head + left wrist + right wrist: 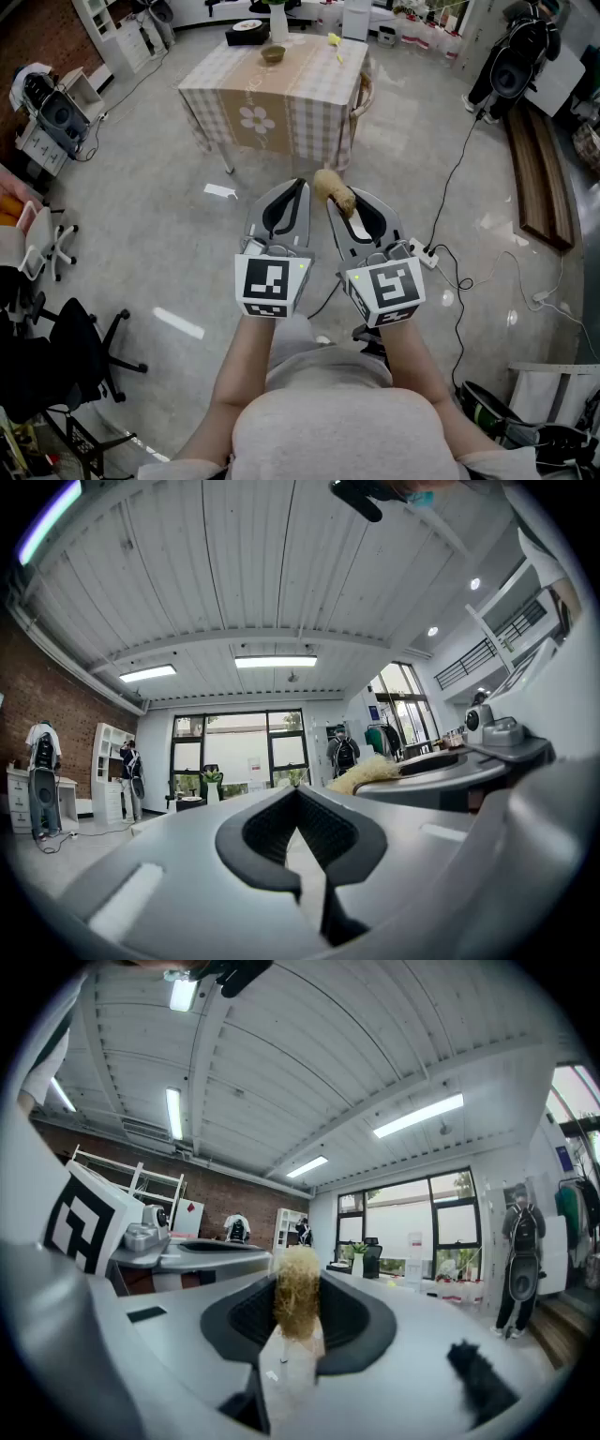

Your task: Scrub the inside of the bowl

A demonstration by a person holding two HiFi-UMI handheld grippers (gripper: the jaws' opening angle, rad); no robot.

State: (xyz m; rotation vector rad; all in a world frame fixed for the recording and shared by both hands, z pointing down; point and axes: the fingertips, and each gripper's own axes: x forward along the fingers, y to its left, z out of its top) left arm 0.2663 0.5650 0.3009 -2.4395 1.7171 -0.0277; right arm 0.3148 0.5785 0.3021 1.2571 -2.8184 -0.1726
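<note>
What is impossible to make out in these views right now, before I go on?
- Bowl inside: head view, too far and small; neither gripper view shows it.
- Vase top: head view, cut by the upper edge.
- Brush handle: right gripper view, lower end buried between the right tongs.

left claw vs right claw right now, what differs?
Load: the left claw holds nothing; the right claw is shut on a tan fibre brush.
Jaws: the left's meet pad to pad; the right's pinch the brush's pale handle, and its bristles stick out past the tips.
Shared: both side by side over the floor, well short of the table and the bowl.
</note>
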